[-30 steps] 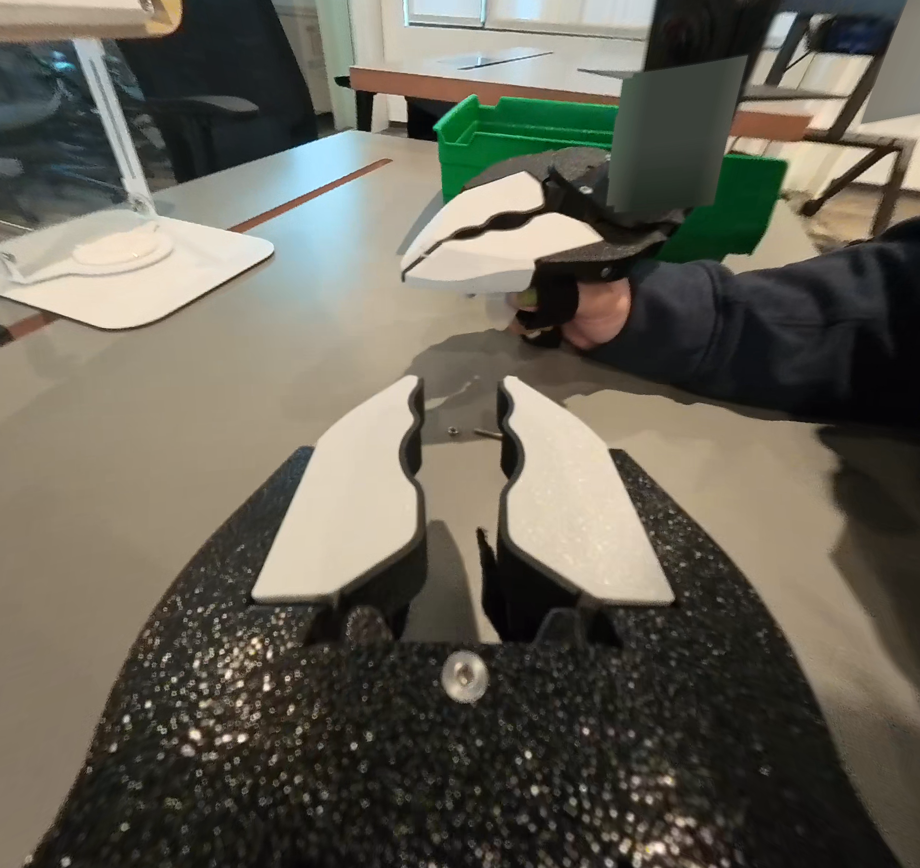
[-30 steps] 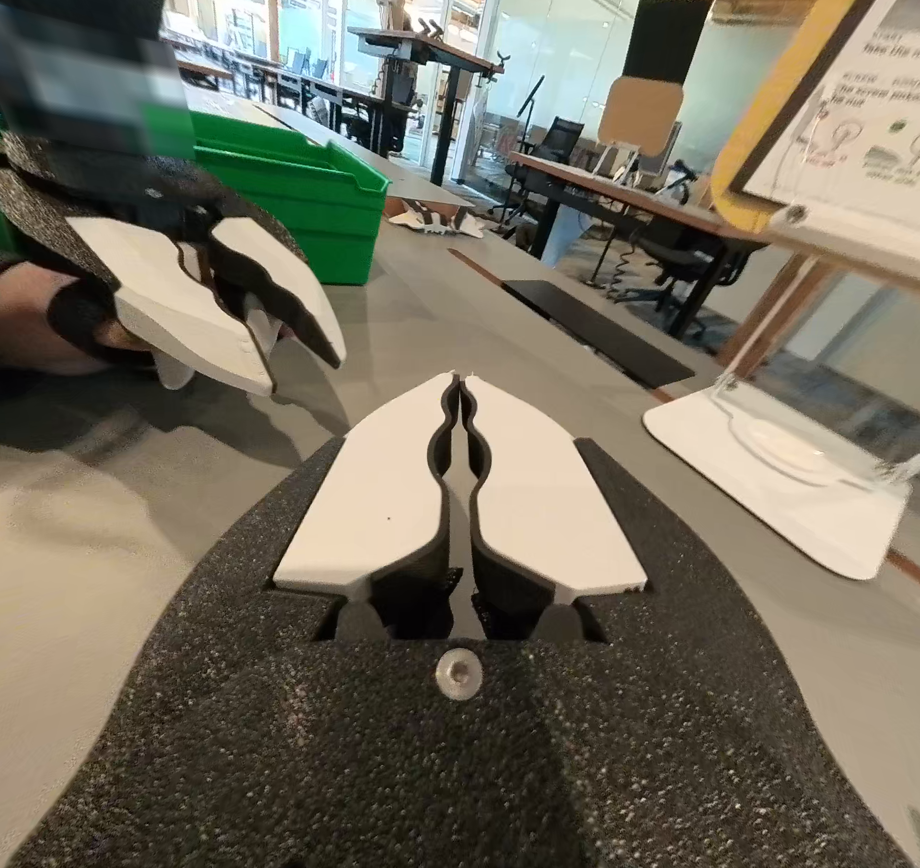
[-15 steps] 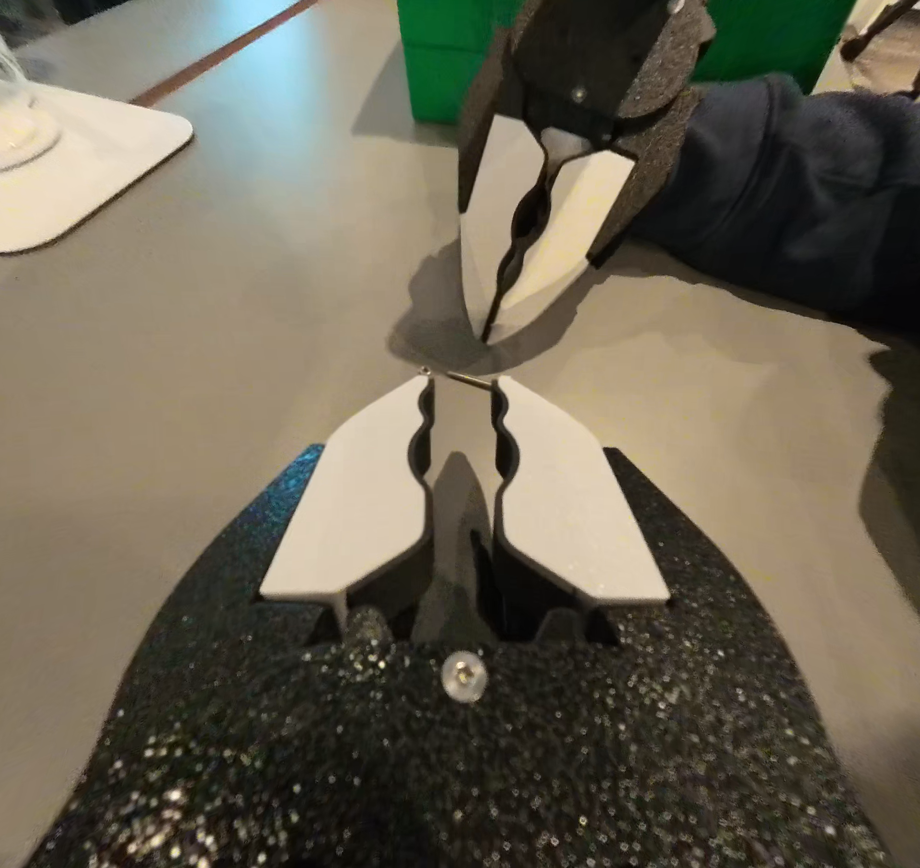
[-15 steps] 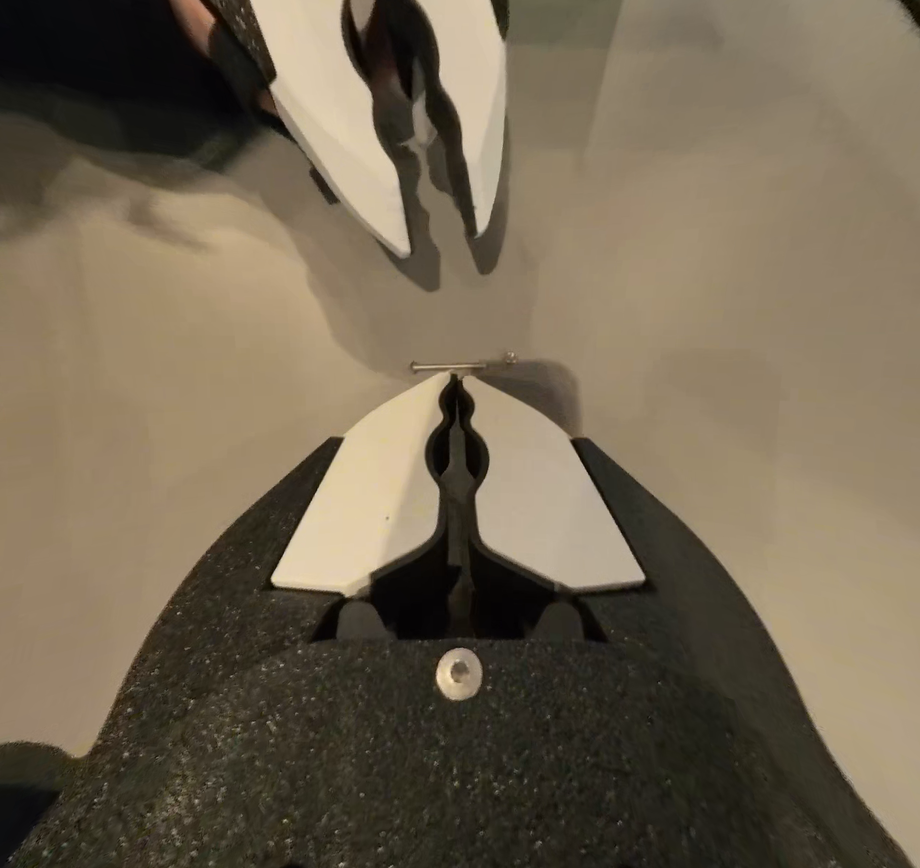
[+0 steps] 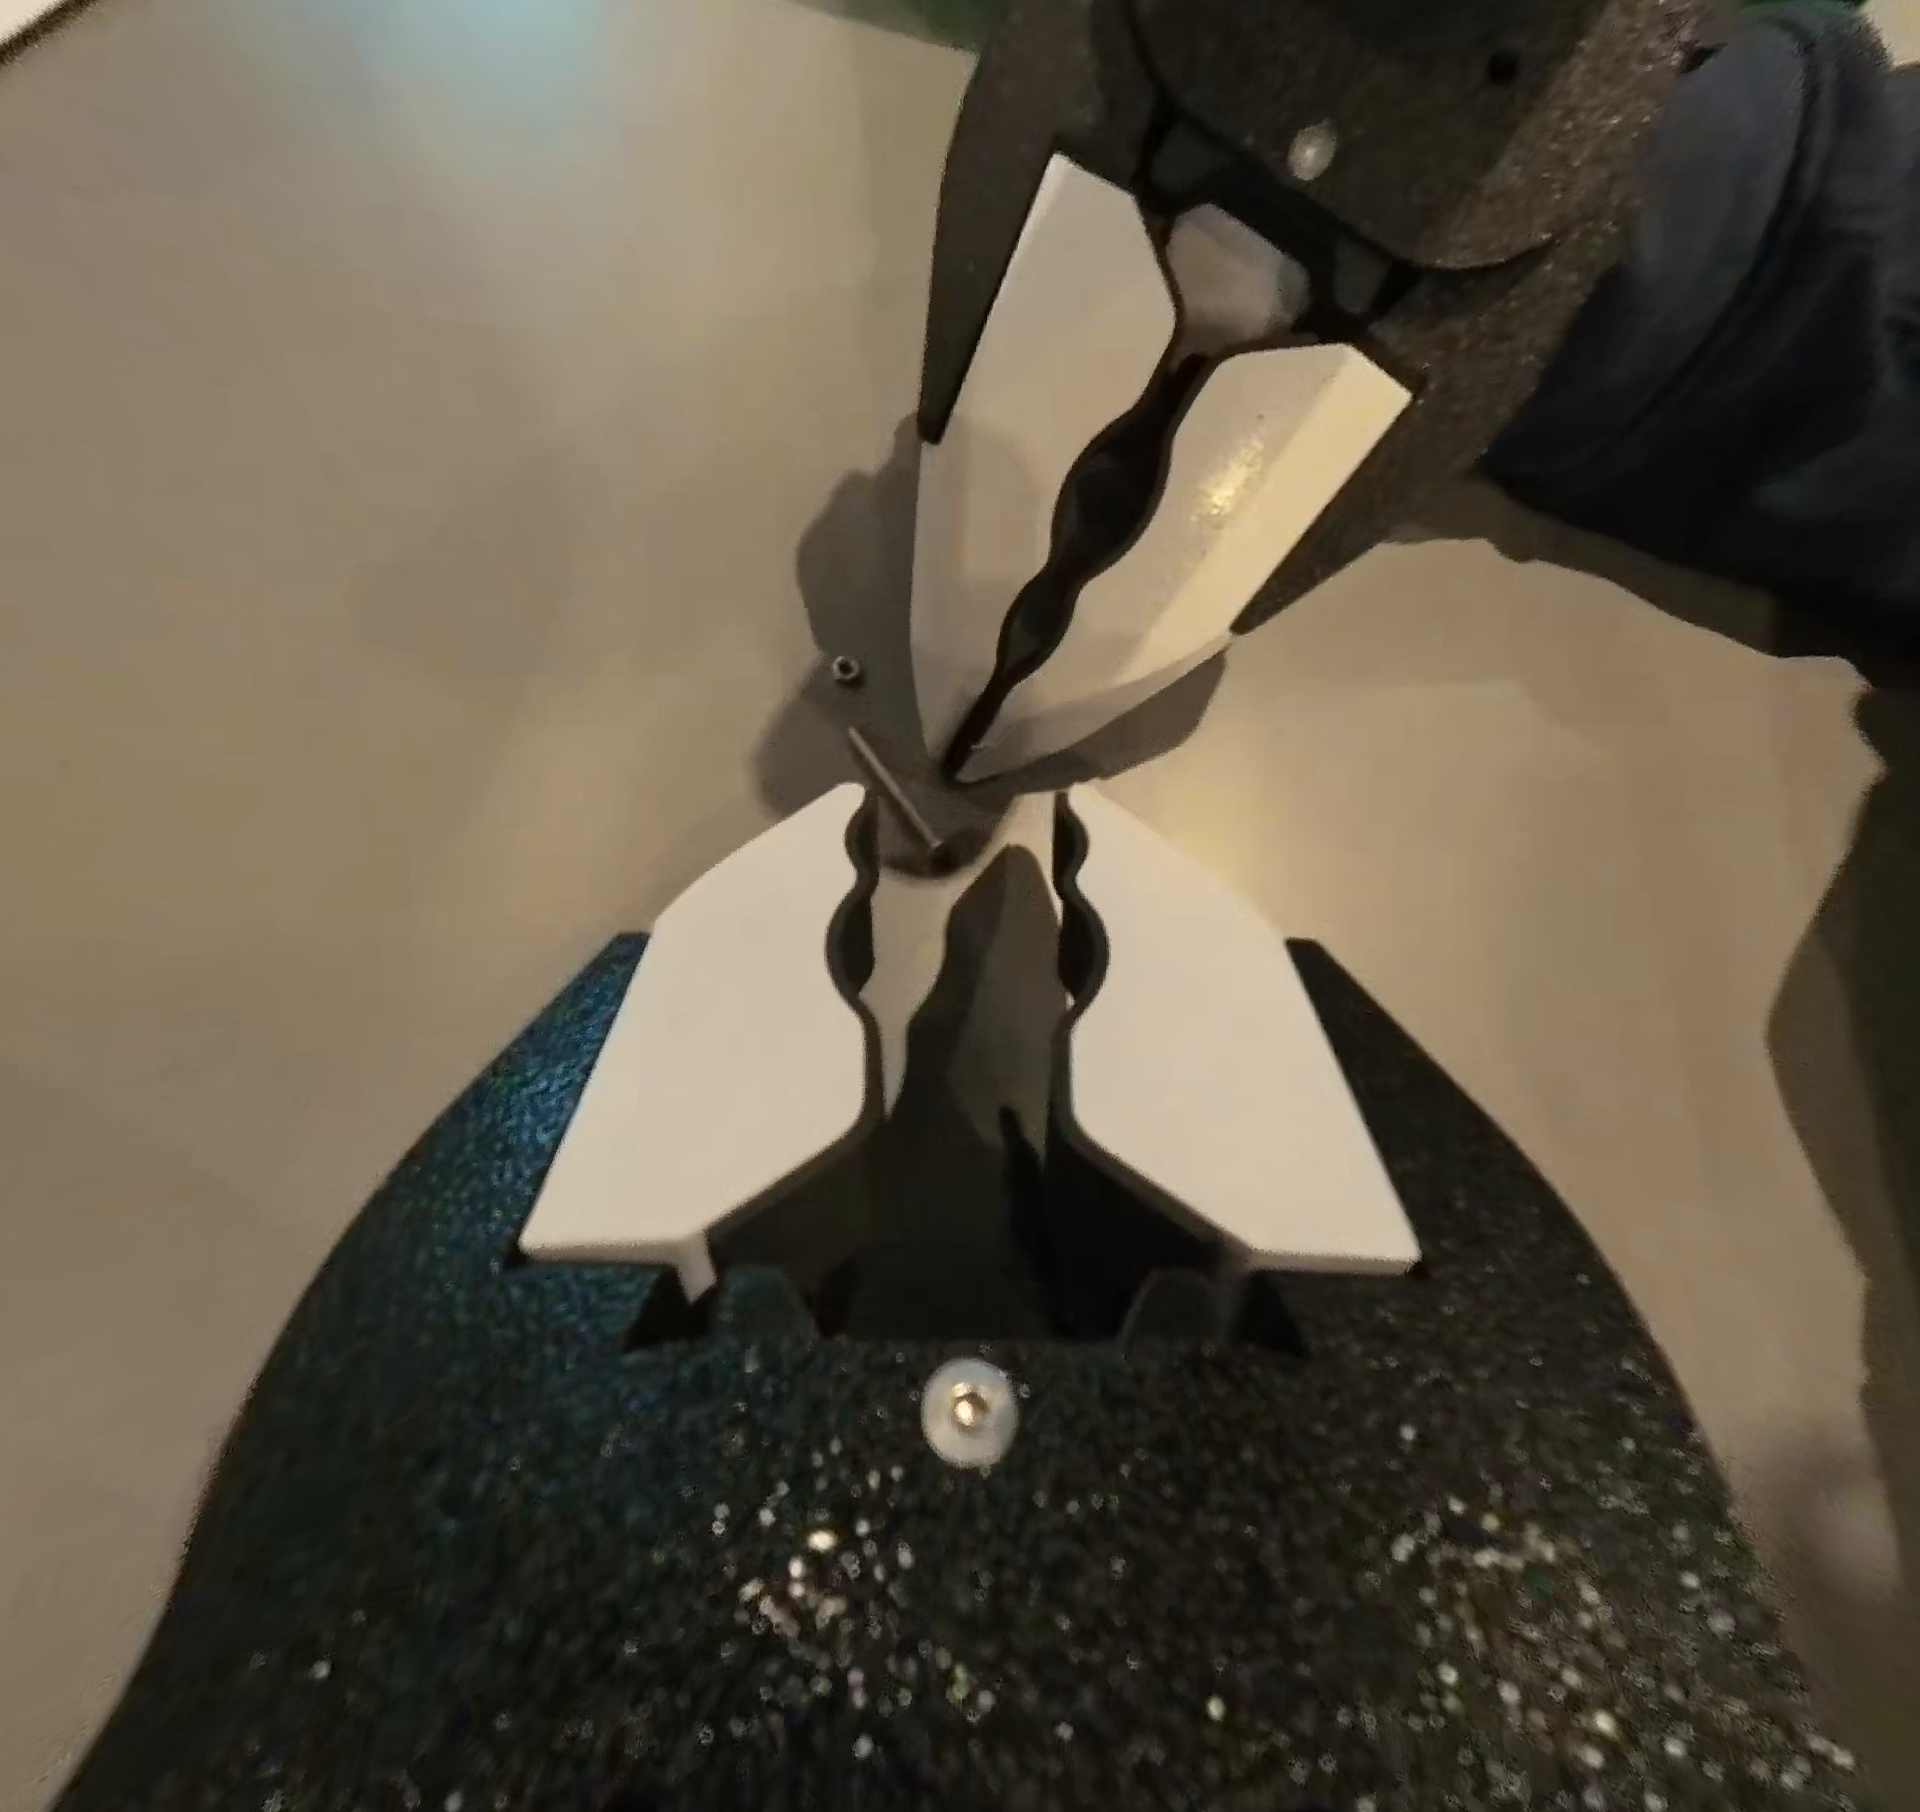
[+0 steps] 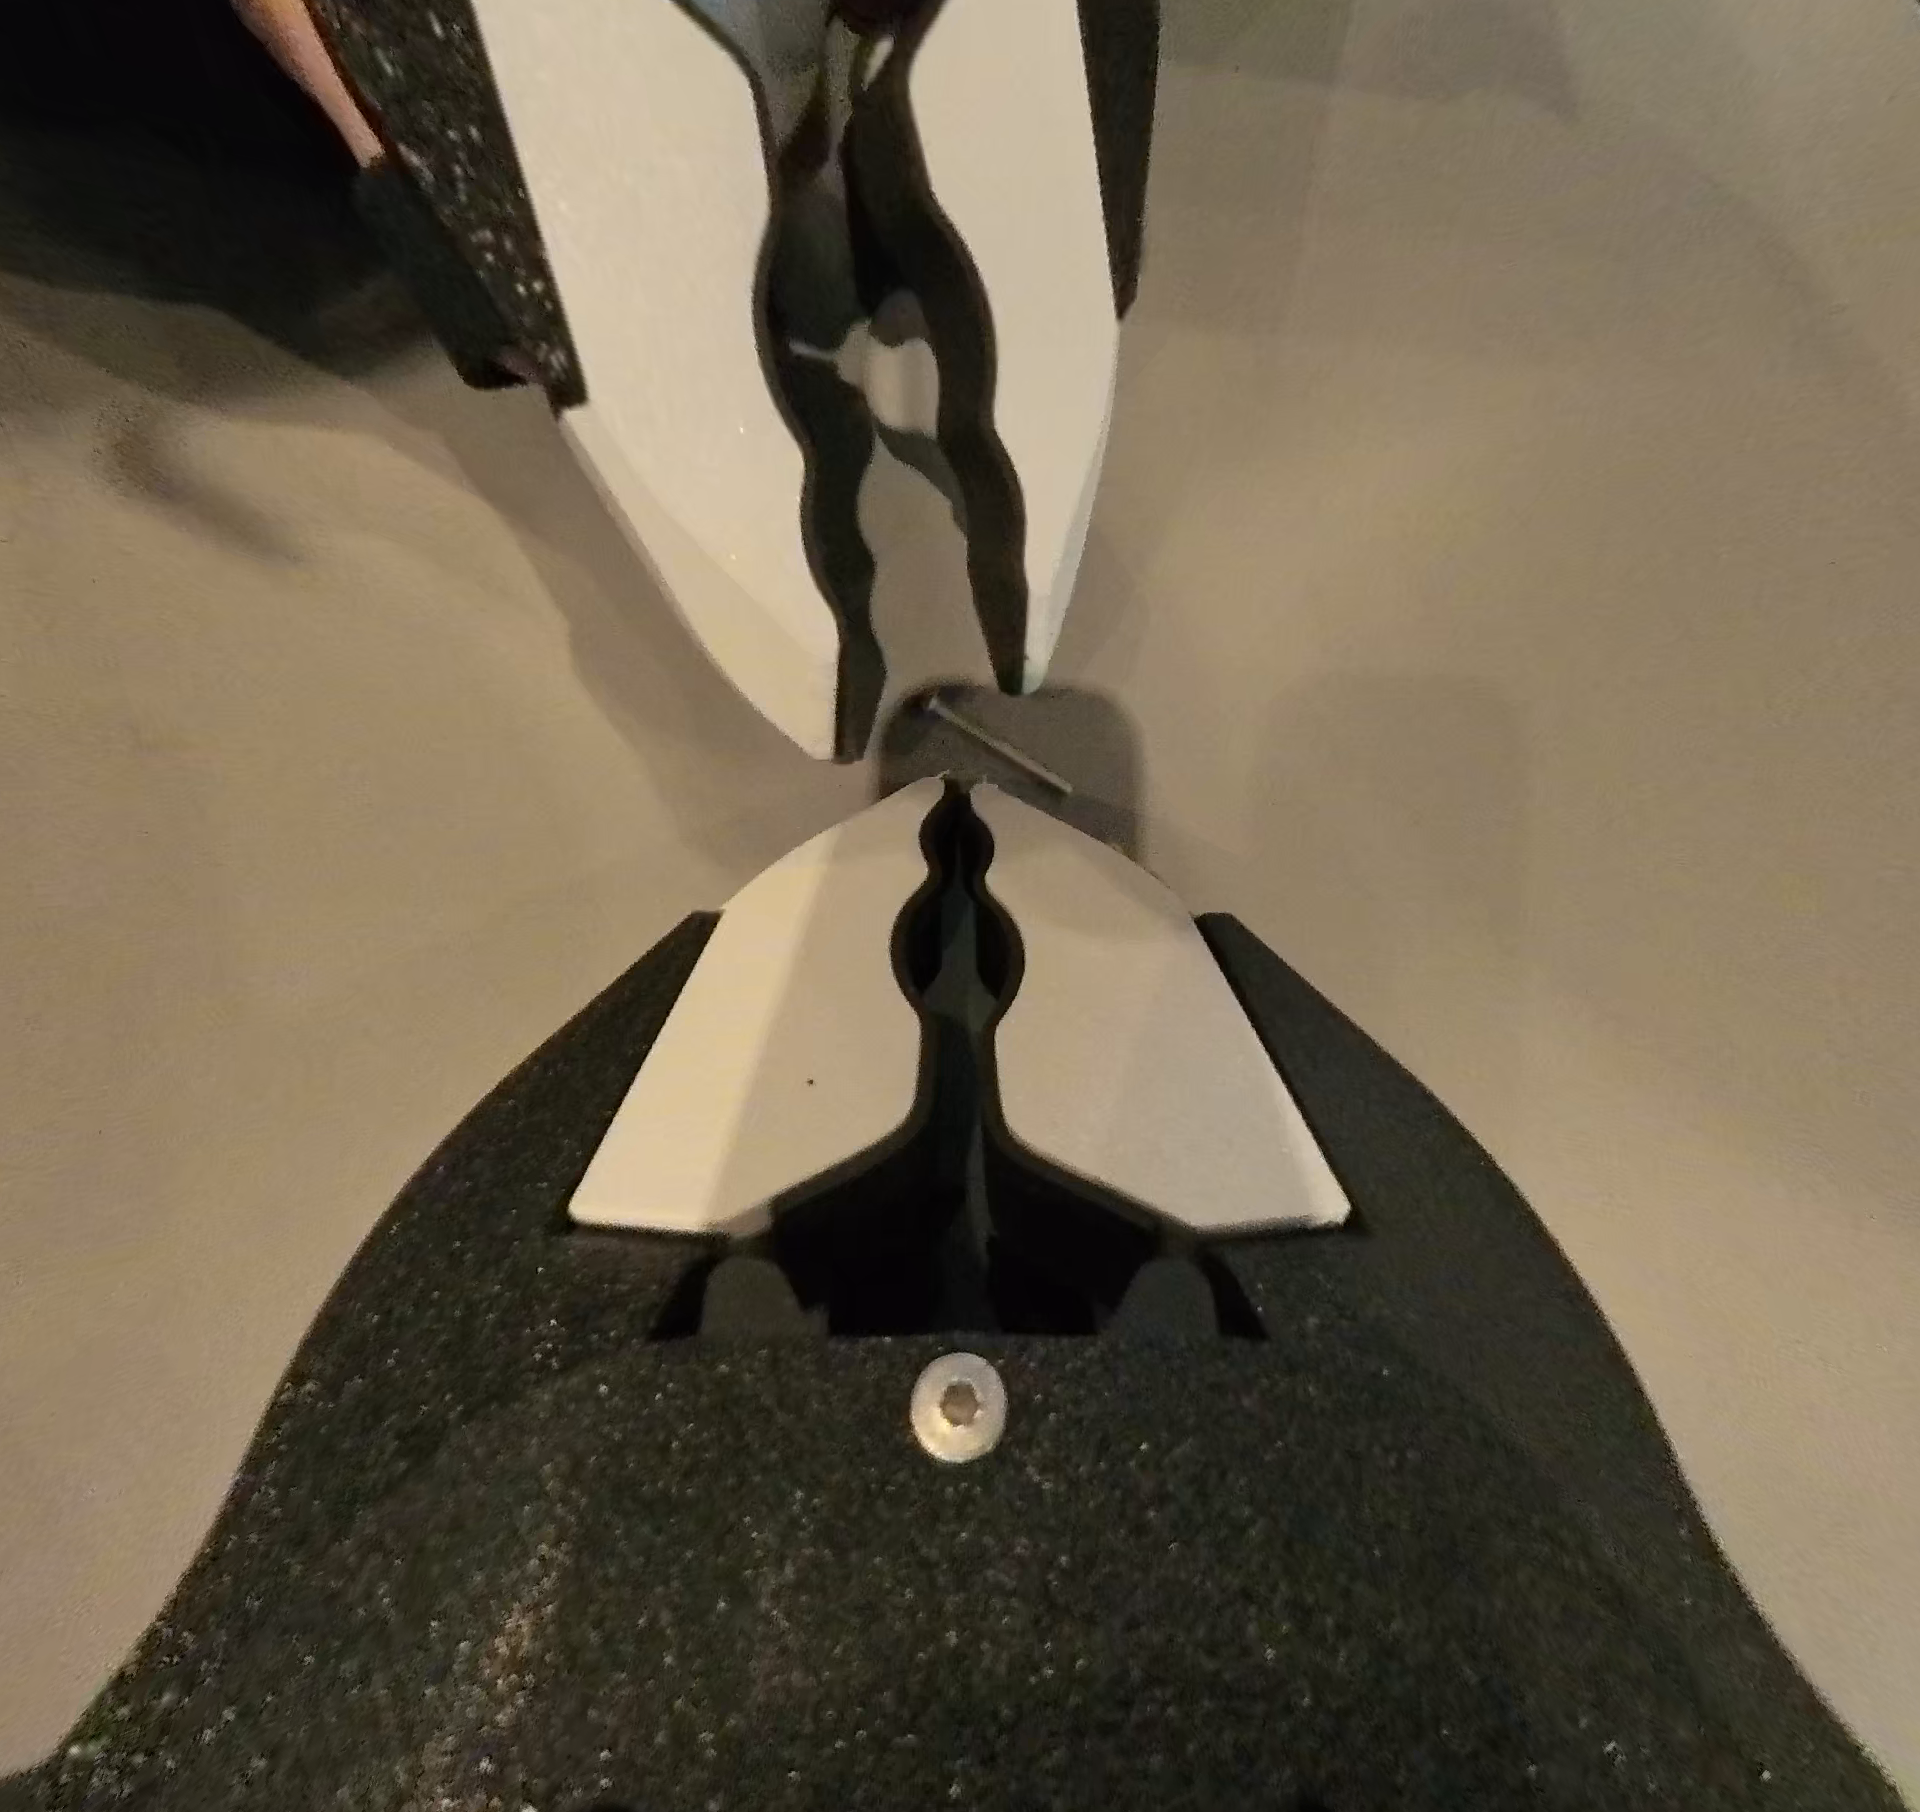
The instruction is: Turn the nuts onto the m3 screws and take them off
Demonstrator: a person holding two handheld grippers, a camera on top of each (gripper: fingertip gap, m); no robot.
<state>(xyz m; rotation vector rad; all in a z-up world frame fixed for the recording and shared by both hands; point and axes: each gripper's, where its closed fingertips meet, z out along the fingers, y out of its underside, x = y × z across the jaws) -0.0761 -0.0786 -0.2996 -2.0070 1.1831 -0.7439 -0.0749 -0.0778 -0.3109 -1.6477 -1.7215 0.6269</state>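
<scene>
the left tongs [image 5: 961, 806] stand open, their white tips apart, gripping nothing. the screw [image 5: 896, 794] lies flat on the grey table [image 5: 416, 412], its head end between those tips, touching neither. the right tongs [image 6: 961, 783] point down with tips closed together on nothing, just beside the screw. the nut [image 5: 844, 669] sits on the table just past the screw, left of the right tongs.

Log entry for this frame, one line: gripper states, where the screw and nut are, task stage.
left gripper open, empty | right gripper shut, empty | screw flat on table between both tips | nut loose beside it | stage: pre-grasp
</scene>
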